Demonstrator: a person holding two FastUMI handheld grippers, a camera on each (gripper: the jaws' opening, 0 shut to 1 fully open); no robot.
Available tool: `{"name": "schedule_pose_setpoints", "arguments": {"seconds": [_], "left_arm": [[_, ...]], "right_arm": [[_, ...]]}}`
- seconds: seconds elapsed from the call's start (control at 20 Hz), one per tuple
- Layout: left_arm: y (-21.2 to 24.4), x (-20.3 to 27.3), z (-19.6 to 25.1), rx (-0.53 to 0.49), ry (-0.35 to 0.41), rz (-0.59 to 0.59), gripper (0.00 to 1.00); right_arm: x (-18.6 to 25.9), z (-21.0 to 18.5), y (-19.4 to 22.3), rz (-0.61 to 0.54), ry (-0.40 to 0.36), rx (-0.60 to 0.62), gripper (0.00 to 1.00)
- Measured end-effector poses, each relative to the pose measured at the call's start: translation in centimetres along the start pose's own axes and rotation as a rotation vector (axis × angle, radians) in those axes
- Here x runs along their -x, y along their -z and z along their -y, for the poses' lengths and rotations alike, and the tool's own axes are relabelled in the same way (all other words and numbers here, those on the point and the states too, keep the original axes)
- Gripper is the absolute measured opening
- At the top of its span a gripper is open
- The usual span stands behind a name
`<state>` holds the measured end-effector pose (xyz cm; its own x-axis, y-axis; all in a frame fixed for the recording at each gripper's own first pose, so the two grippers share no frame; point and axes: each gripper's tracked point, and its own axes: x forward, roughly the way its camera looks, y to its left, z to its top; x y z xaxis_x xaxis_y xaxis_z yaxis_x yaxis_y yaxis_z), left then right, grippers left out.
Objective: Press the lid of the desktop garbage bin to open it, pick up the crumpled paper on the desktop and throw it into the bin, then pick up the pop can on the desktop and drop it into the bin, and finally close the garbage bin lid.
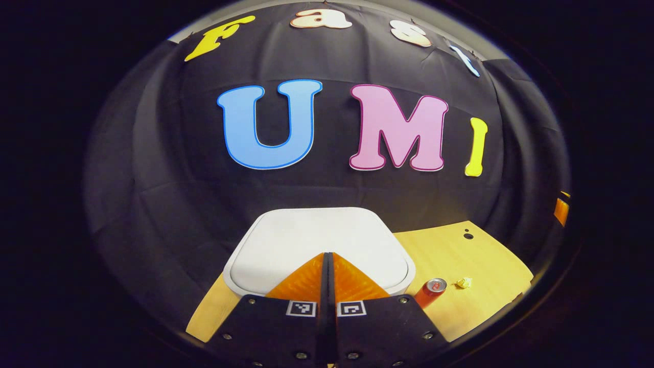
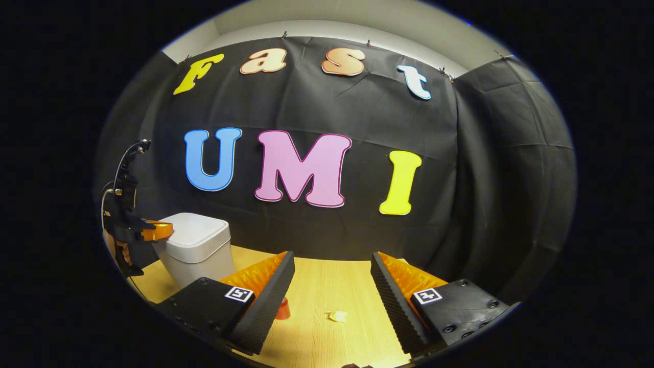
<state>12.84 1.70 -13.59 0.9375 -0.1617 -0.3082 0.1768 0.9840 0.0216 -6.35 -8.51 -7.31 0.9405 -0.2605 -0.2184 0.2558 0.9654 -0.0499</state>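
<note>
The white desktop bin (image 2: 196,250) stands at the table's back left with its lid (image 1: 317,235) down. My left gripper (image 1: 328,255) is shut with nothing between its fingers, its tips over the near part of the lid. In the right gripper view the left gripper (image 2: 157,231) sits at the lid's left edge, level with the lid top. The red pop can (image 1: 430,291) stands right of the bin, with the small yellowish crumpled paper (image 1: 464,282) just beyond it. My right gripper (image 2: 332,258) hangs open above the table, with the can (image 2: 283,309) half hidden behind its left finger and the paper (image 2: 337,316) below the gap.
The wooden table (image 1: 475,255) runs right of the bin up to the black cloth wall. A small dark hole (image 1: 468,235) marks its far right part. A hand and cable (image 2: 120,204) hold the left gripper beside the bin.
</note>
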Motion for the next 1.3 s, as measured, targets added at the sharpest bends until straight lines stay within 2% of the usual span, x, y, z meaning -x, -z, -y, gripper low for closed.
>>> {"name": "schedule_pose_setpoints", "arguments": {"seconds": [0.2, 0.45, 0.65, 0.85, 1.0, 1.1, 1.2, 1.25, 1.3], "left_arm": [[-2.3, 0.9, 0.6, -0.019, -0.004, 0.056, 0.01], [-10.6, 3.8, 1.7, -0.036, 0.006, 0.243, 0.01], [-14.2, 7.3, 3.4, -0.023, 0.014, 0.344, 0.01], [-15.9, 11.0, 6.7, -0.036, 0.044, 0.439, 0.01], [-15.7, 13.8, 8.2, 0.012, 0.037, 0.486, 0.03], [-15.1, 14.8, 9.4, 0.031, 0.052, 0.499, 0.18], [-14.1, 15.1, 10.9, 0.022, 0.100, 0.485, 0.51], [-13.4, 15.1, 11.3, 0.027, 0.116, 0.465, 0.74], [-12.7, 15.0, 11.8, 0.039, 0.132, 0.444, 0.81]], "right_arm": [[0.0, -0.4, -0.3, -0.002, -0.010, -0.011, 0.97], [0.1, -0.9, -1.1, 0.020, -0.023, -0.005, 0.97], [0.3, -1.1, -1.4, 0.030, -0.033, 0.002, 0.97], [0.6, -1.2, -0.9, 0.018, -0.039, -0.002, 0.97], [0.9, -1.2, -0.5, 0.006, -0.043, 0.006, 0.97], [1.2, -1.2, -0.1, -0.001, -0.047, 0.007, 0.97], [1.3, -1.1, 0.4, -0.012, -0.049, 0.014, 0.97], [1.3, -1.0, 0.8, -0.022, -0.048, 0.015, 0.97], [1.3, -0.7, 1.1, -0.029, -0.047, 0.012, 0.97]]}}
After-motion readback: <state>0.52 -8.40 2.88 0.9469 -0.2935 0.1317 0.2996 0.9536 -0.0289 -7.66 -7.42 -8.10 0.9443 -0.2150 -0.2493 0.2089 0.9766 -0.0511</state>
